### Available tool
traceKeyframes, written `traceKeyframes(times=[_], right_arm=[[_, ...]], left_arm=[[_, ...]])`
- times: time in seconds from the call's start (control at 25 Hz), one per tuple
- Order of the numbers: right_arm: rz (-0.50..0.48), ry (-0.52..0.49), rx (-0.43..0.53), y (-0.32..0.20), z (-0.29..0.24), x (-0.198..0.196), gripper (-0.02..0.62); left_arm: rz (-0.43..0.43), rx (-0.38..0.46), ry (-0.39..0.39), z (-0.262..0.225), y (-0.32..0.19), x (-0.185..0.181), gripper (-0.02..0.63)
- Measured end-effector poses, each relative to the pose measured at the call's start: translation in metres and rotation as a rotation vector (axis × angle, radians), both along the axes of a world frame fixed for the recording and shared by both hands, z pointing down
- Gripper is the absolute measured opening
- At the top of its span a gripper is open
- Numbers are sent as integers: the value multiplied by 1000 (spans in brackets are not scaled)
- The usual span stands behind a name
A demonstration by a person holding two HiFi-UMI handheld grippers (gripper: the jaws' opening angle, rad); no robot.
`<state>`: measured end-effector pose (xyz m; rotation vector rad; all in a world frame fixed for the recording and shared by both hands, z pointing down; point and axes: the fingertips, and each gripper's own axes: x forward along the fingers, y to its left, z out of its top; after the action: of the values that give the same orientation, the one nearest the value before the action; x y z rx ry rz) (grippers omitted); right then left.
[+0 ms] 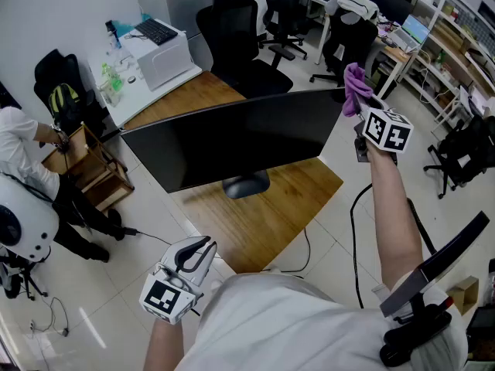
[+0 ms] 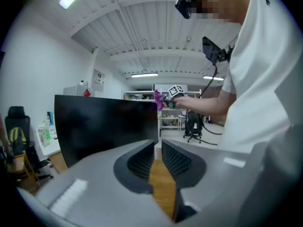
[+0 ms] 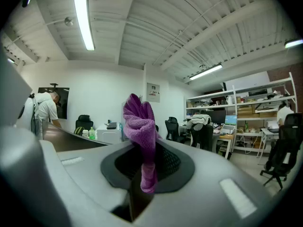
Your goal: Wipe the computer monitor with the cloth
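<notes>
**Cloth up at monitor's right corner**

Left gripper (image 1: pixel 193 256) is hanging in front of the desk (image 1: pixel 272 211), jaws almost together, gripping nothing. Monitor (image 1: pixel 232 141) is standing on the desk. Right gripper (image 1: pixel 362 108) is clenching the purple cloth (image 1: pixel 354 86) beside the monitor's upper right corner.

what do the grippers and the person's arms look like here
The left gripper and right gripper match: pale grey moulded shells, black ribbed pads inside the fingers, and a white cube with black square markers on each. The person wears a white short-sleeved shirt; the forearms are bare.
</notes>
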<state>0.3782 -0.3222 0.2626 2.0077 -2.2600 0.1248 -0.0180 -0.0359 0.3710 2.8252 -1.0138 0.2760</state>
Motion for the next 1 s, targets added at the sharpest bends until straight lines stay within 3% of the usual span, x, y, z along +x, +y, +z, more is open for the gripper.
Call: traceKeyframes(times=[1.0], right_arm=[[-106, 30, -6, 8, -8, -136, 48]], left_arm=[[-2, 36, 28, 12, 24, -75, 71]])
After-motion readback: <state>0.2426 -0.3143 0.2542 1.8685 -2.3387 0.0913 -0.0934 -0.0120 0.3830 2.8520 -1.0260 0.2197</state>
